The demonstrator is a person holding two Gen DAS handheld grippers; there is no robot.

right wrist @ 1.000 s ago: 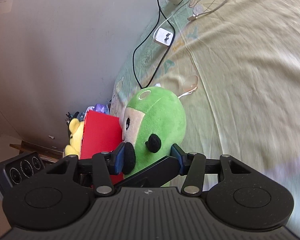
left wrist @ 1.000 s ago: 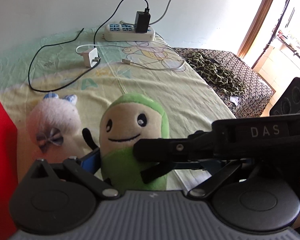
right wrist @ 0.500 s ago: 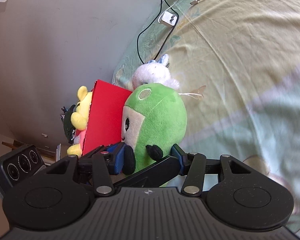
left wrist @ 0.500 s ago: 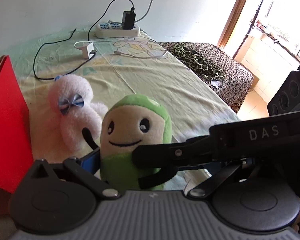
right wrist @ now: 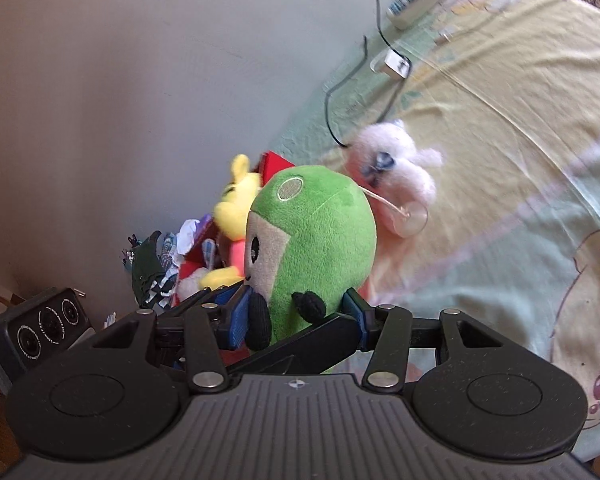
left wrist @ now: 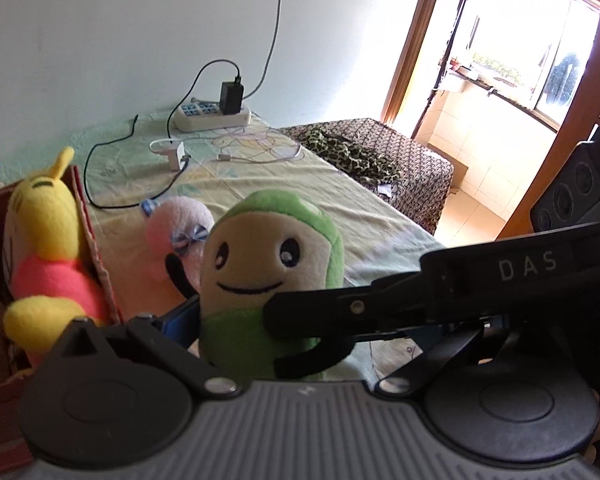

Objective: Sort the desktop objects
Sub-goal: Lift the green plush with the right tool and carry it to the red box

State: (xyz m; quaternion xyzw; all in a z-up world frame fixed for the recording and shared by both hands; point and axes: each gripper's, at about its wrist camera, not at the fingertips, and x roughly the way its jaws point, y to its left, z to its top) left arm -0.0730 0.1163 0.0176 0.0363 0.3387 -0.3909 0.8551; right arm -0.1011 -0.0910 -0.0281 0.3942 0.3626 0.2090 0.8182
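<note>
Here, both tongs on the green plush, lifted off the bedsheet.
I have the right tongs clamped on the green plush low on its body; left tongs grip it too. Red box with yellow plush sits left; pink plush lies just behind.

Sheeted bed: pink plush, chargers.
</note>
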